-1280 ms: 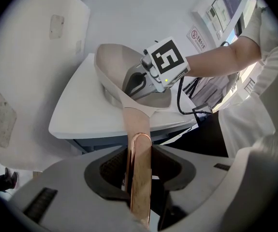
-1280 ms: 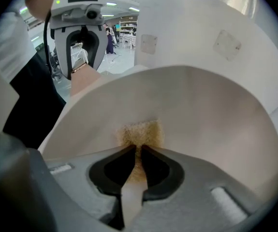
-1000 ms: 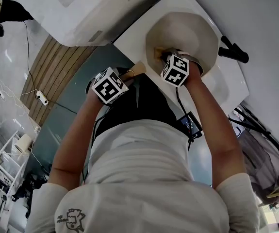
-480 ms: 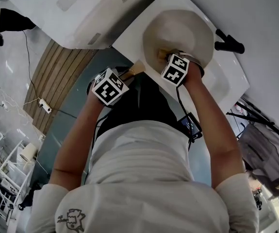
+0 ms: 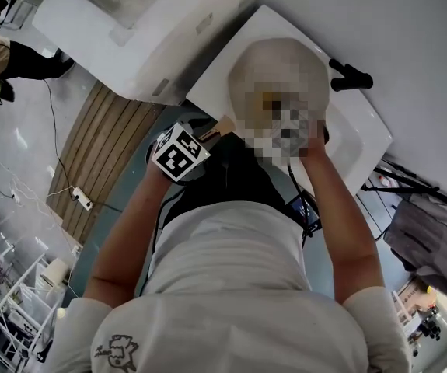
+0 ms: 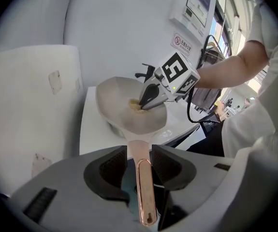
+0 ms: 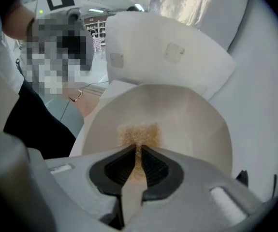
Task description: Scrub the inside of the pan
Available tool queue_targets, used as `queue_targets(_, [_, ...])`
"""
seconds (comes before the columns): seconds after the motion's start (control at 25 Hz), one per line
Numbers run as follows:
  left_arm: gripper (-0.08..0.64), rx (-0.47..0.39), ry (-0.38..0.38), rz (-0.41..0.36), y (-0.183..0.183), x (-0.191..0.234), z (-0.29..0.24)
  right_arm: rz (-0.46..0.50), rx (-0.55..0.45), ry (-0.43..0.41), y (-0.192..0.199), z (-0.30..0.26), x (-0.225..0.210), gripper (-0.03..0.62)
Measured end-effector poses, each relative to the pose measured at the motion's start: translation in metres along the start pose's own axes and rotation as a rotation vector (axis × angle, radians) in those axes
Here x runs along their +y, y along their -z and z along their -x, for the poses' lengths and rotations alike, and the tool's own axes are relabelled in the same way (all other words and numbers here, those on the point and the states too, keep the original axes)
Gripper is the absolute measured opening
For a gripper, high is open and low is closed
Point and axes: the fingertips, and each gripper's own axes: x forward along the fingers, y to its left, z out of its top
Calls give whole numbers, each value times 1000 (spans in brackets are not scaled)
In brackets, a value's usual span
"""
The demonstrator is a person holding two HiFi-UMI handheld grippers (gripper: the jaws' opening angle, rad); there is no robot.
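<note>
White counter (image 5: 363,134) down below, and the pan (image 6: 122,103) sat right at its near edge, the rose-gold handle (image 6: 146,197) poking out past that edge toward the person. Left gripper (image 6: 139,150) was on that handle, jaws clamped either side of its neck, bracing the pan. Right gripper (image 7: 139,152) was inside the bowl, jaws squeezed nearly together on a tan scrub pad (image 7: 138,132), and the pad was pressed against the middle of the pan floor. So this looked like the scrub proper, mid-job, not the set-up! How much was done? Hard to call: the inner surface showed pale and matte all over, with no foam and no obvious dirt either left or cleared. By my reckoning the floor was getting its share, while the sloping walls and the rim had no pad on them at this moment and probably needed covering. A black fitting (image 5: 351,76) lay by the counter's far edge, well clear of the action
</note>
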Motion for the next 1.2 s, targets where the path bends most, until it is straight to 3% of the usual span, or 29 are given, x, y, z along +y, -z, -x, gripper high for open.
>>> queue_targets(0.28, [158,-96,0,-16,-29,-17,38,-76,-145,95,-28,65,10,40])
queue_targets(0.44, [158,-184,-6,-22,-57,-18,64,-138,-242,159,-50,98,0,40])
queue_targets(0.64, [158,-316,-47,1,-73,-34,97,-232,-332,186,-64,143,20,40])
queue_targets(0.88, [158,-424,-64,2,-91,-33,124,-229,-420,259,-89,176,18,40])
queue_targets(1.2, [148,-582,-23,8,-112,-59,167,-253,-592,304,-87,246,24,38])
